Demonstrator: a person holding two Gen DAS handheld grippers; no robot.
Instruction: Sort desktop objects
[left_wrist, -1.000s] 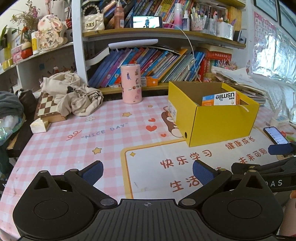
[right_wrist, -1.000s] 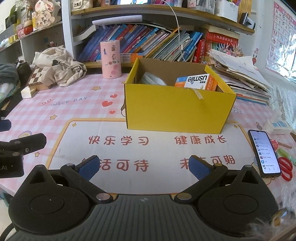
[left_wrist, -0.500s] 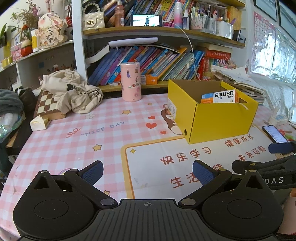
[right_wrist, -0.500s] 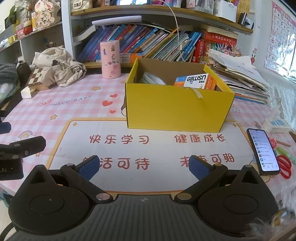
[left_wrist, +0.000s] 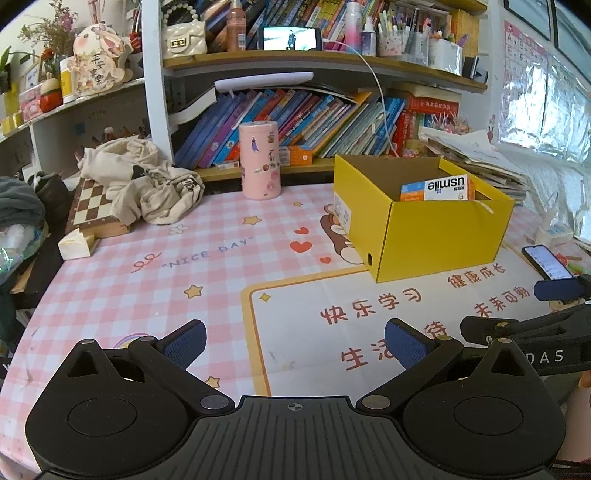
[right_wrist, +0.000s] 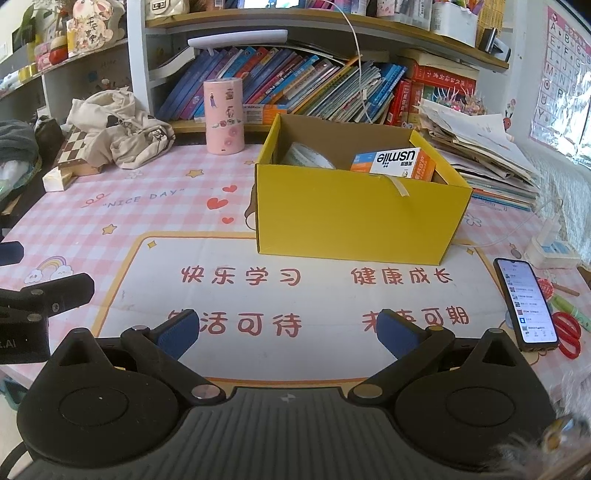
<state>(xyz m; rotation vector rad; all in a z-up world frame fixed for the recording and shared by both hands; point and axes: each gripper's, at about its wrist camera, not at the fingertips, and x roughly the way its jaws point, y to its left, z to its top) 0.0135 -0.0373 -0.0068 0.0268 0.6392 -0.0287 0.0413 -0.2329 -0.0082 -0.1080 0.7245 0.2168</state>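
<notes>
A yellow cardboard box (left_wrist: 439, 236) (right_wrist: 354, 221) stands on the pink checked tablecloth (left_wrist: 147, 280). Inside it are an orange and white usmile carton (left_wrist: 436, 188) (right_wrist: 395, 162) and a roll of tape (right_wrist: 306, 157). My left gripper (left_wrist: 295, 341) is open and empty, low over the near table, left of the box. My right gripper (right_wrist: 288, 332) is open and empty, in front of the box. The right gripper's fingers (left_wrist: 517, 325) show at the right edge of the left wrist view. The left gripper's fingers (right_wrist: 44, 295) show at the left edge of the right wrist view.
A pink cylinder tin (left_wrist: 259, 160) (right_wrist: 224, 116) stands by the bookshelf. A chessboard (left_wrist: 94, 206) under crumpled cloth (left_wrist: 140, 181) lies at the back left. A phone (right_wrist: 524, 302), red scissors (right_wrist: 567, 334) and a charger (right_wrist: 552, 247) lie at the right. Paper stacks (right_wrist: 480, 147) sit behind the box.
Both grippers have drawn back a little from the box, which looks slightly smaller and farther. Both stay open and empty.
</notes>
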